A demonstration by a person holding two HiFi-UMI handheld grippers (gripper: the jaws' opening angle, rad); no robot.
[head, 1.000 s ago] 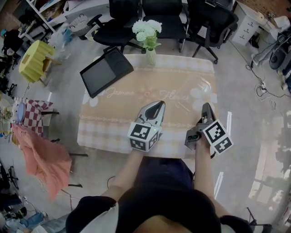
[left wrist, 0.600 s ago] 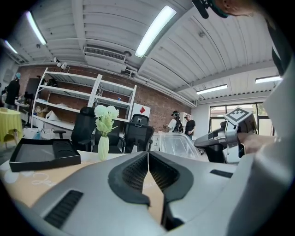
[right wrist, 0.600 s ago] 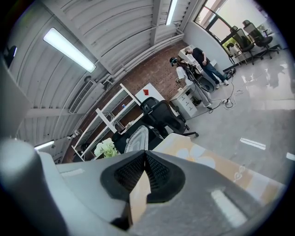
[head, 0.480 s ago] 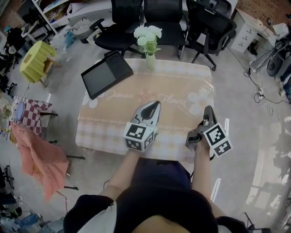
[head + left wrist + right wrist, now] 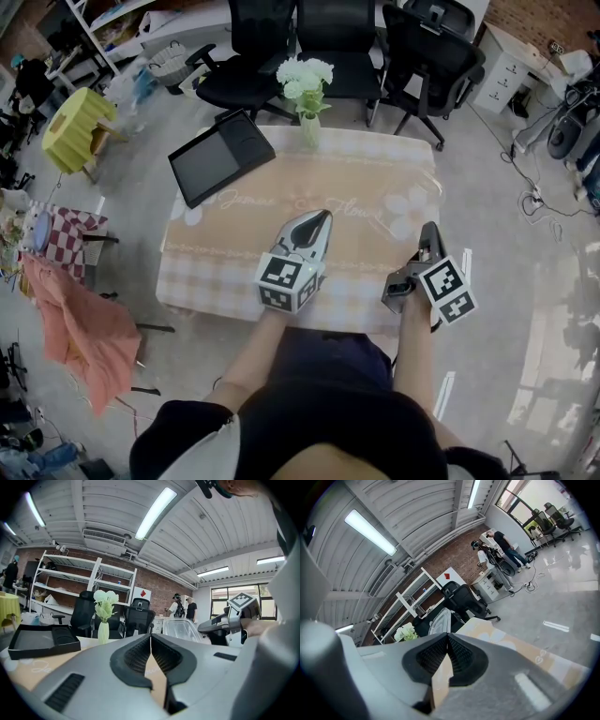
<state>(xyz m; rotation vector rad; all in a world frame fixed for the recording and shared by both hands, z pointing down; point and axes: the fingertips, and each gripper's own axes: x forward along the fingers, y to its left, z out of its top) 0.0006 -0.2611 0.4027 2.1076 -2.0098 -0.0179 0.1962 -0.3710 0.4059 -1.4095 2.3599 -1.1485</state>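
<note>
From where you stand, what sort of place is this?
Probably an office or lab workroom: black swivel office chairs stand behind a table with a patterned cloth, open metal shelving lines a brick wall, and strip lights run along the ceiling.

White cursive script runs across the peach checked tablecloth point(image 5: 217, 246), reading roughly "Jasmine" on the left and "Flower" on the right. Nothing else is legible.

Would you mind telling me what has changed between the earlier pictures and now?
Very little. The left gripper tipped up slightly, so the vase and black tray sit a touch lower in its view. Nothing was gripped or released: it and the right gripper stay shut and empty over the table.
</note>
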